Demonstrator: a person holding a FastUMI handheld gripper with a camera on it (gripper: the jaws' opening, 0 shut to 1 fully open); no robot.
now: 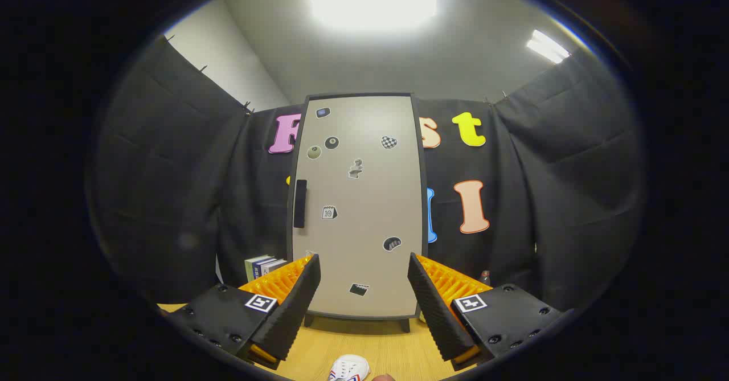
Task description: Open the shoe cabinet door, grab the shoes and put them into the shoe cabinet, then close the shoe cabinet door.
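Gripper (363,290), fingers spread and empty, faces the closed shoe cabinet door (359,204) beyond them; the opening likely wants a firm pinch on the dark handle (300,203), white shoe (348,368) waiting on the table (393,349) below

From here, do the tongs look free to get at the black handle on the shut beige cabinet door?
Probably yes: the open tongs face the door, and nothing stands before the black handle, beyond their left finger.

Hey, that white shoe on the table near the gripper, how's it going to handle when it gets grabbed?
The white shoe looks like a small canvas sneaker, so probably light. Its upper likely gives under the pads, so it may squash rather than slip. Lying flat on the wooden table, it shouldn't roll. The gripper is open.
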